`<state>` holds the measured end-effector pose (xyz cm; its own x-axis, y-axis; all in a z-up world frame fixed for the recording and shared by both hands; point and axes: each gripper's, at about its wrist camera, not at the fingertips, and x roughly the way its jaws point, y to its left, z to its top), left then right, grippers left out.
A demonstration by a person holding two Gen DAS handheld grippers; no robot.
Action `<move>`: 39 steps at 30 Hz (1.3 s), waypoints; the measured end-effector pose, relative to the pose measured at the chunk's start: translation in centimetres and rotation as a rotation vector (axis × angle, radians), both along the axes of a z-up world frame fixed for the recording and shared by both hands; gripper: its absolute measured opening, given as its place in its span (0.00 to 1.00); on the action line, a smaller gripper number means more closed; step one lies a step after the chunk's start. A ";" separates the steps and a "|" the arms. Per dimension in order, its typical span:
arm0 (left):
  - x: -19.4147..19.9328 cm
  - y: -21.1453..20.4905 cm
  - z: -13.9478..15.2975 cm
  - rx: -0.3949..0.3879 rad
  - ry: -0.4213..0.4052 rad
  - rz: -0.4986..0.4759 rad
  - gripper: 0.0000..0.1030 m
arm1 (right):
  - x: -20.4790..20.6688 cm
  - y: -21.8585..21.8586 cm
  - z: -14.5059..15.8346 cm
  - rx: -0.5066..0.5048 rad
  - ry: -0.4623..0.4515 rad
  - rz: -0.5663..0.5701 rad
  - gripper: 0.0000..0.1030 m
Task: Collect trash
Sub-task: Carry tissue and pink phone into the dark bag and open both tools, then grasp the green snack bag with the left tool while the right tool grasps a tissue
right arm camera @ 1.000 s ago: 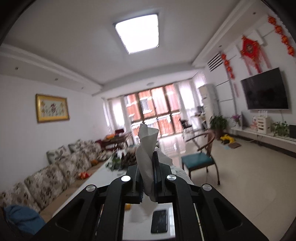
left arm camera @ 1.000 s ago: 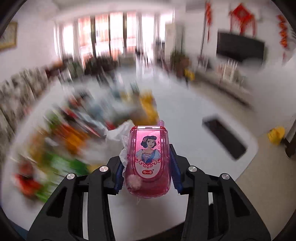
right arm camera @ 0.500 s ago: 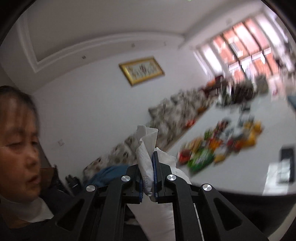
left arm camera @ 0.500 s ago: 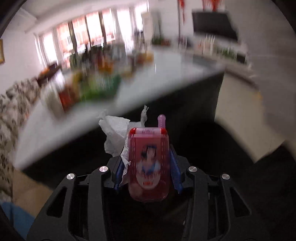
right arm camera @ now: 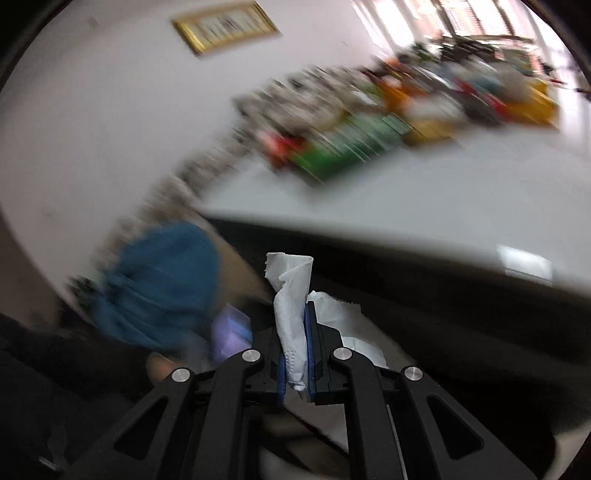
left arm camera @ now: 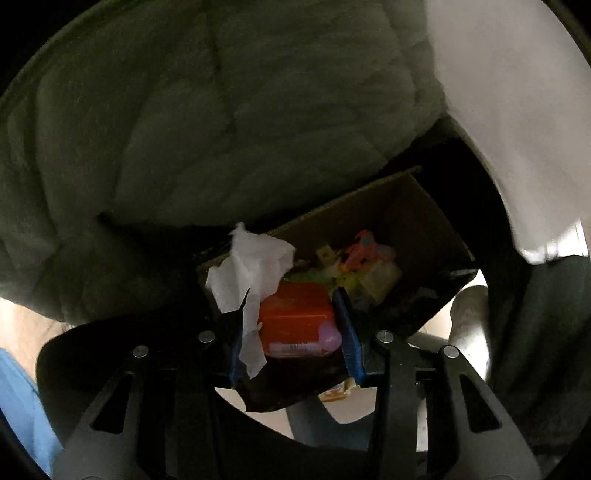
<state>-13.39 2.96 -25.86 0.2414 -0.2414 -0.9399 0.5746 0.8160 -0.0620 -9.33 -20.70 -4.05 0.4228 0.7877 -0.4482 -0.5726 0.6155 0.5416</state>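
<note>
My left gripper point(left arm camera: 291, 325) is shut on a pink toy flip phone point(left arm camera: 293, 321) with a white tissue point(left arm camera: 251, 273) caught against its left finger. It points down into a cardboard box point(left arm camera: 417, 218) that holds several colourful bits of trash point(left arm camera: 354, 266). My right gripper point(right arm camera: 297, 354) is shut on a crumpled white tissue point(right arm camera: 291, 295) that sticks up between the fingers. It hangs below the edge of the white table point(right arm camera: 443, 206).
A dark green padded garment point(left arm camera: 221, 110) fills the upper left wrist view. The right wrist view is blurred: snack packets point(right arm camera: 351, 147) lie on the table, a blue cloth point(right arm camera: 159, 288) sits left, a framed picture point(right arm camera: 225, 26) hangs on the wall.
My left gripper has swung down from the table to over the cardboard box, still holding the toy phone. My right gripper has dropped below table level with its tissue.
</note>
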 end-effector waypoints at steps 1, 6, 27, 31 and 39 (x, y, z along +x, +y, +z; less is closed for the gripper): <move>1.6 -0.6 0.2 -0.006 0.006 0.009 0.40 | 0.1 0.1 1.0 0.043 -0.013 0.018 0.08; 2.2 0.2 -1.0 -0.009 0.063 0.056 0.40 | 1.2 0.0 -2.8 -0.052 0.056 0.010 0.08; 6.3 -4.0 -4.2 0.088 0.121 0.128 0.87 | -2.0 -2.0 -17.5 -0.504 0.387 -0.092 0.72; 6.3 -4.6 -4.3 0.099 0.123 0.120 0.87 | -2.8 -2.6 -16.4 -0.477 0.392 -0.103 0.72; 4.5 -3.9 -1.2 0.059 0.094 0.039 0.87 | -3.7 -3.7 -9.3 -0.406 0.306 -0.096 0.72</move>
<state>-8.91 -0.94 -27.08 0.1599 -0.1772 -0.9711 0.5360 0.8417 -0.0654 -13.03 -24.39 -13.37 0.2865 0.4886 -0.8242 -0.3555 0.8530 0.3821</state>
